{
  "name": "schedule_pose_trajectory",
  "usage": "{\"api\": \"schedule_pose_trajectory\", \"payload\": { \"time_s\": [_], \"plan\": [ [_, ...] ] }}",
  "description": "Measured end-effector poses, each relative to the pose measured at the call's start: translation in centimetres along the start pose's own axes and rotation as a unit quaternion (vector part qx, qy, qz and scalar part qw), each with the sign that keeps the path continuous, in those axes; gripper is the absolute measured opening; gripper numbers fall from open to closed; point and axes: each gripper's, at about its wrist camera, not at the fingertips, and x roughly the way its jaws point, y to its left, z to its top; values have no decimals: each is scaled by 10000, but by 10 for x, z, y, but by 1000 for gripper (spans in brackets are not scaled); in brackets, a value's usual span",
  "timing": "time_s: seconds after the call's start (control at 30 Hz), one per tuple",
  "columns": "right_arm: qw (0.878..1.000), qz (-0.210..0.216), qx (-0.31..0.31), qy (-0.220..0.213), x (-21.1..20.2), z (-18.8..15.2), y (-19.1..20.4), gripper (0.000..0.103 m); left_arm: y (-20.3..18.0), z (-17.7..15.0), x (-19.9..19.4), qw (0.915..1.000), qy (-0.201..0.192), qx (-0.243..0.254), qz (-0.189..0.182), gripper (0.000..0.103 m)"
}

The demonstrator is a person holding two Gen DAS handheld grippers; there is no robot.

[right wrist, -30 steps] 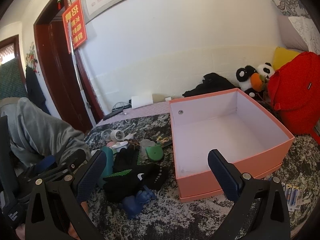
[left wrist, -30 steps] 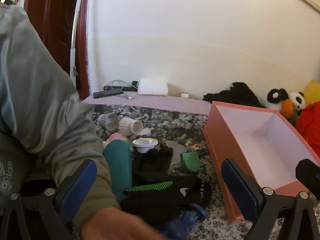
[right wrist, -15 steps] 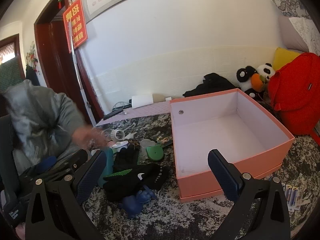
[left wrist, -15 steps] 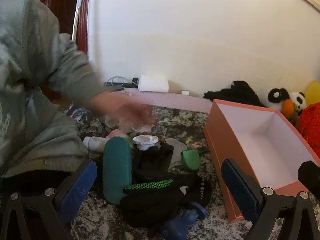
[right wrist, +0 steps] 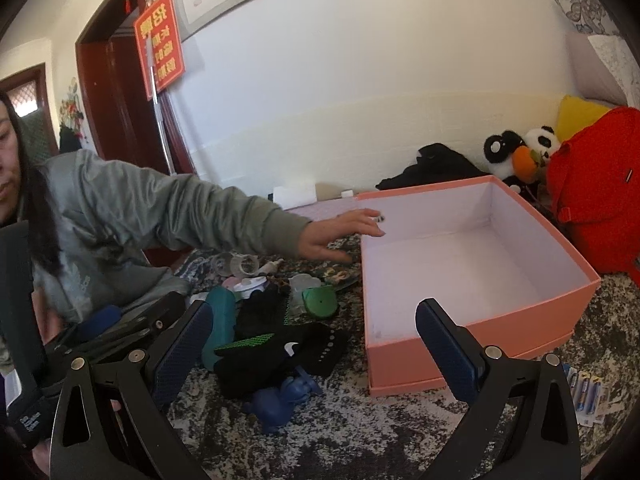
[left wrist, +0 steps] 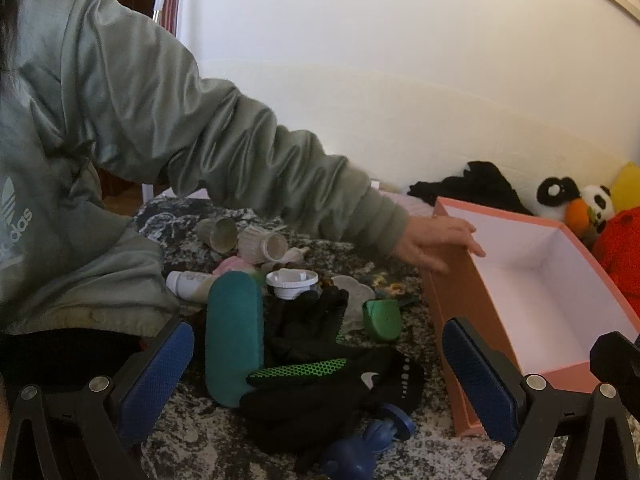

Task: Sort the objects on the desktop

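An empty salmon-pink box (left wrist: 452, 280) (right wrist: 532, 312) with a white inside stands on the marbled surface at the right. A person's hand (left wrist: 436, 240) (right wrist: 340, 232) rests on its near-left corner. Left of the box lies a heap: a teal case (left wrist: 232, 332) (right wrist: 220, 320), black gloves (left wrist: 328, 392) (right wrist: 276, 352) with green mesh, a green tape measure (left wrist: 382, 318) (right wrist: 320, 300), a white cap (left wrist: 292, 282), a blue toy (left wrist: 360, 452) (right wrist: 280, 400) and small jars (left wrist: 262, 244). My left gripper (left wrist: 320, 364) and right gripper (right wrist: 316, 348) stand open and empty, short of the heap.
A grey sleeve (left wrist: 200, 140) reaches across above the heap. Behind the box lie black cloth (left wrist: 472, 184), a panda plush (right wrist: 516, 152) and a red bag (right wrist: 600, 204). Packed batteries (right wrist: 584, 396) lie at the right front. A dark red door (right wrist: 120, 100) stands far left.
The person's arm has swung from the near left across the heap to the right, and the hand now lies on the box's corner. Both grippers have stayed put.
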Motion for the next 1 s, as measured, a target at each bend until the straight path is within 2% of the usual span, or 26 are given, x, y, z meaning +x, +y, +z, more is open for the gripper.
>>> {"api": "schedule_pose_trajectory", "payload": {
  "time_s": [1.0],
  "plan": [
    [9999, 84, -65, 63, 7, -2, 1, 103, -7, 3, 8, 9999, 59, 19, 106, 102]
  ]
}}
